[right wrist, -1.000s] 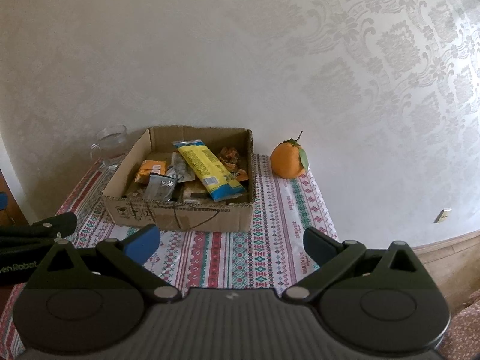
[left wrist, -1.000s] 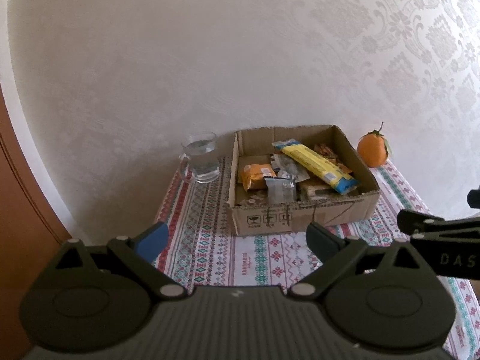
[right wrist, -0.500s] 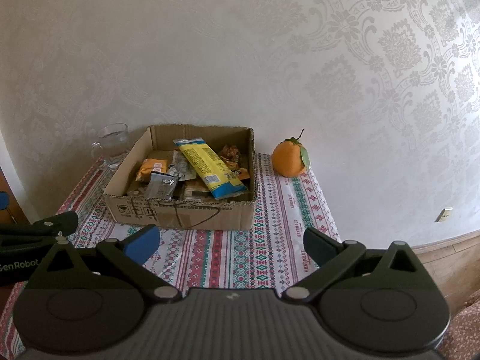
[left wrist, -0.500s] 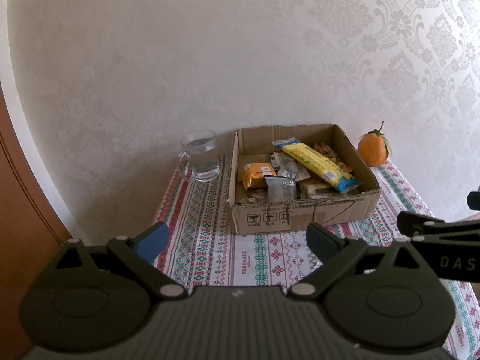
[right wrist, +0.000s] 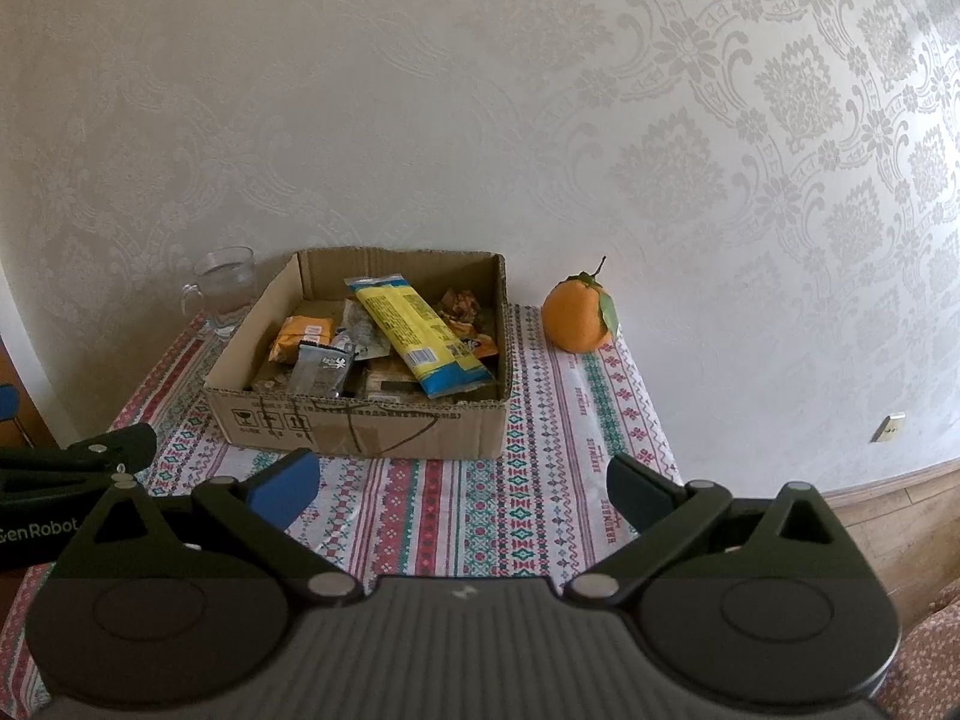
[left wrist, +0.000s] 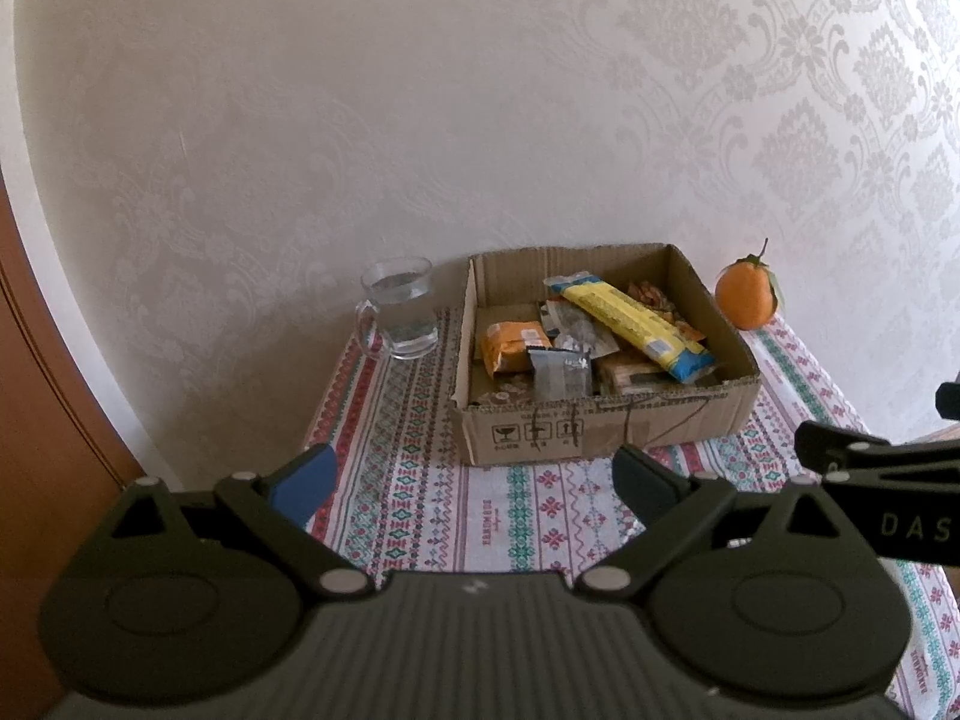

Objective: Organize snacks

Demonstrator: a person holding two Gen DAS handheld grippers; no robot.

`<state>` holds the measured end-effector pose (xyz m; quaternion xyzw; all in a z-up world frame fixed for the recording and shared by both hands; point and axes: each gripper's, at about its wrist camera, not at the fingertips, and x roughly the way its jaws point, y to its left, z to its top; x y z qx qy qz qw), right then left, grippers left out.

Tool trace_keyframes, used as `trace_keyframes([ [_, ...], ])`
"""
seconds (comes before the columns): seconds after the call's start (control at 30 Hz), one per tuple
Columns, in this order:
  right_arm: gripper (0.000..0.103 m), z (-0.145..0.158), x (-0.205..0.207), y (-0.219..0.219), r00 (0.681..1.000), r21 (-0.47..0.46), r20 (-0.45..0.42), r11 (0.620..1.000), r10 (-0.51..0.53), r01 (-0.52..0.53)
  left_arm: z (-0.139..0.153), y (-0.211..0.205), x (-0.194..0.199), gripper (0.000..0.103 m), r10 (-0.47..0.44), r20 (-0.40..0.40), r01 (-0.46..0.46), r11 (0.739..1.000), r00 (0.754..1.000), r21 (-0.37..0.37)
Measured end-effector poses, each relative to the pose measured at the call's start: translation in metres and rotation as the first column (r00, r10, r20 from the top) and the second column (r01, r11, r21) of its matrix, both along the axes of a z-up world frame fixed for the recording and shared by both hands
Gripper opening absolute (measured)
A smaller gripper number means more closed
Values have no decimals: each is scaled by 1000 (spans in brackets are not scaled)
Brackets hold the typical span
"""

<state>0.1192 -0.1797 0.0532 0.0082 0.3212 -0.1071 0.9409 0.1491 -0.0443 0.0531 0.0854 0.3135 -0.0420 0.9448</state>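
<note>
Before the box [left wrist: 600,432], bare cloth [left wrist: 480,504] (apparently flat) to its edge.

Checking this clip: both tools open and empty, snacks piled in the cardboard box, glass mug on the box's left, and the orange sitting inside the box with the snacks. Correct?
Not quite. The orange is not inside the cardboard box; it stands on the tablecloth to the box's right, as the right wrist view shows. The rest holds: left tool and right tool open and empty, snacks in the box, glass mug on its left.

Wrapped snacks [left wrist: 600,336] lie jumbled in cardboard box [left wrist: 600,432].
</note>
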Motion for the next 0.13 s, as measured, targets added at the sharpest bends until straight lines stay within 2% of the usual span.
trace_keyframes([
  [0.13,103,0,0,0,1000,1,-2,1000,-2,2,-1,0,0,98,-3,-2,3,1000,1000,1],
])
